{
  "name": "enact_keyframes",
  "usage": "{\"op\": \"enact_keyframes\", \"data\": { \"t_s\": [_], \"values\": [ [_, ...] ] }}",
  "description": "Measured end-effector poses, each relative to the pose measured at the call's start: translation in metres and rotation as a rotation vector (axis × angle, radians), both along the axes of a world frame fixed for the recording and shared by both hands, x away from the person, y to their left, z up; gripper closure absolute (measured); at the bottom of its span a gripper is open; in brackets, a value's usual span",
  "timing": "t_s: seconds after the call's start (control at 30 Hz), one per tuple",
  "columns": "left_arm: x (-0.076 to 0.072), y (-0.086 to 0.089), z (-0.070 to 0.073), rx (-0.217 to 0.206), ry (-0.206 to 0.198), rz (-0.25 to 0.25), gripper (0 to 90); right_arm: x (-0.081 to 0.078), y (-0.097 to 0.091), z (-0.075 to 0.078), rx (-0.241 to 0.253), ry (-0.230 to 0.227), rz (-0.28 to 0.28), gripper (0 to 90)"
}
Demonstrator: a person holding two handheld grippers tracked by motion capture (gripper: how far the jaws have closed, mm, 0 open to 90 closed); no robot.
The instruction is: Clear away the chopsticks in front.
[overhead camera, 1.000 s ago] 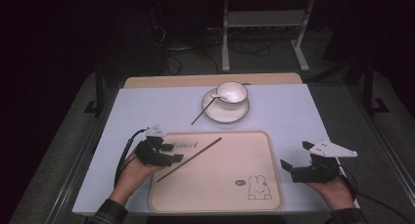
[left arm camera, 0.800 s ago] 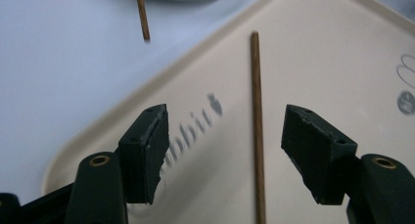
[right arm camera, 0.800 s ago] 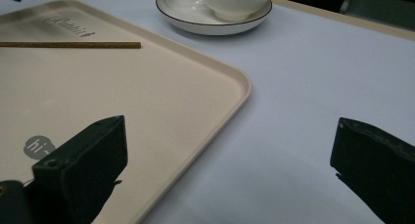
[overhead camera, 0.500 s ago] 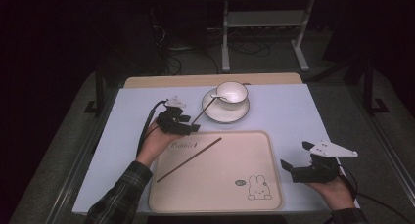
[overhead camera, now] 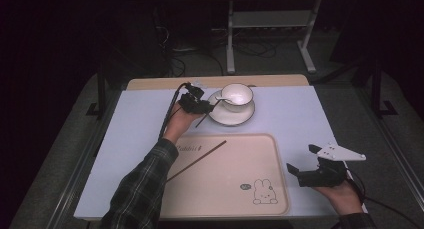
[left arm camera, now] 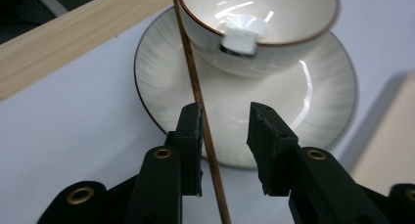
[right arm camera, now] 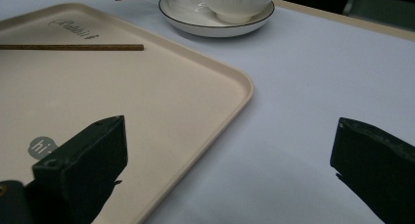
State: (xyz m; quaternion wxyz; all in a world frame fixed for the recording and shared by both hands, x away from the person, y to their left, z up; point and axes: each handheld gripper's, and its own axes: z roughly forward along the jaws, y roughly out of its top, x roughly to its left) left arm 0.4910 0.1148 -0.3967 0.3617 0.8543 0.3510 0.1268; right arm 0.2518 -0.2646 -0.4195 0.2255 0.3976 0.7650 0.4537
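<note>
At the saucer [overhead camera: 231,114], left gripper [overhead camera: 204,107] jaws closing.

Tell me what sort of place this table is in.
Probably a lab or recording set rather than a dining room: a lone table in a dark room, cables and a metal stand on the floor behind it, a tray and bowl laid out.

your left gripper [overhead camera: 212,107] is matte black, with brass-ringed screw holes on its arms and small pits in its blocky pads [left arm camera: 268,136]; a black cable trails from it. your left sleeve [overhead camera: 142,189] is dark plaid. your right gripper [overhead camera: 296,173] is black too, topped by a grey three-cornered plate [overhead camera: 339,152].
</note>
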Motion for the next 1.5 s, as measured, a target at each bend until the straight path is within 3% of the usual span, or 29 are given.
{"op": "enact_keyframes", "data": {
  "t_s": [0.07,0.1,0.23,0.33,0.4,0.57,0.87,1.07,1.33,1.5],
  "values": [
    [0.007,-0.005,-0.004,-0.009,0.016,0.000,66.8,0.000,-0.001,0.000,0.002,0.000,-0.001,0.0],
    [0.013,-0.011,-0.008,0.011,0.024,0.006,66.9,0.000,-0.002,0.001,0.005,-0.004,-0.001,0.0],
    [0.019,-0.017,-0.016,0.022,0.034,0.012,68.2,0.000,-0.003,0.001,0.006,-0.006,-0.002,0.0],
    [0.023,-0.022,-0.026,0.066,0.046,0.030,69.0,-0.001,-0.004,0.001,0.009,-0.007,-0.003,0.0],
    [0.024,-0.023,-0.029,0.075,0.051,0.043,70.5,-0.001,-0.004,0.001,0.009,-0.007,-0.004,0.0],
    [0.025,-0.022,-0.030,0.059,0.056,0.056,78.0,-0.001,-0.005,0.001,0.010,-0.009,-0.005,0.0],
    [0.026,-0.012,-0.019,0.045,0.023,0.105,84.1,-0.001,-0.006,0.001,0.008,-0.008,-0.004,0.0],
    [0.023,-0.002,-0.009,0.051,0.030,0.111,84.2,-0.001,-0.006,0.001,0.010,-0.008,-0.006,0.0],
    [0.004,0.020,0.009,0.059,0.055,0.088,84.3,-0.001,-0.006,0.002,0.009,-0.009,-0.006,0.0],
    [-0.012,0.040,0.015,0.034,0.054,0.096,84.3,-0.002,-0.005,0.002,0.009,-0.009,-0.006,0.0]
  ]
}}
